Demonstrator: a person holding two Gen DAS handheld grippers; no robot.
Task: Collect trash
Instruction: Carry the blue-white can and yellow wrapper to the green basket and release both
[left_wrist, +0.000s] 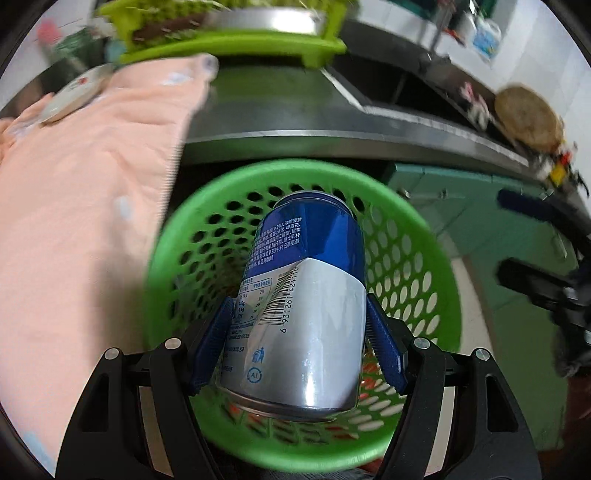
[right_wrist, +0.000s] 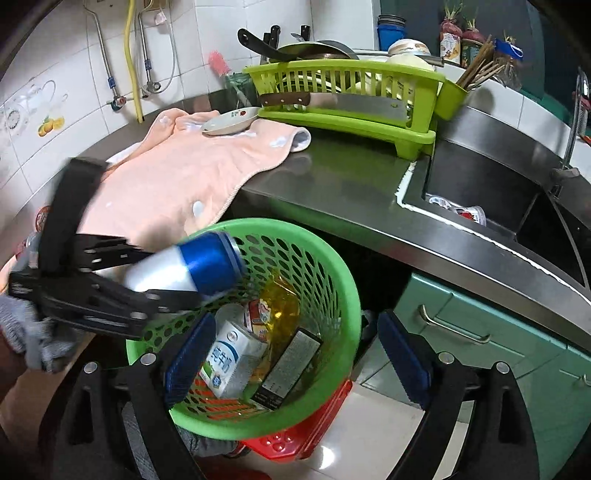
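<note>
Can is clamped in the left gripper, held tilted just above the green basket mouth. Right gripper is spread, nothing held, over the basket's near rim. Release should be made once the can is centred inside the rim, clear of the towel beside the basket.

Blue-and-silver aluminium drink can: barcode with digits 6 931261 42441, last digit unclear; circular recycling mark reading "Al"; a bin pictogram; small white Chinese print on the blue band, too fine to read. White-and-blue milk carton in the green perforated plastic basket: large blue Chinese characters "纯牛奶". Other packaging print there is illegible.
</note>
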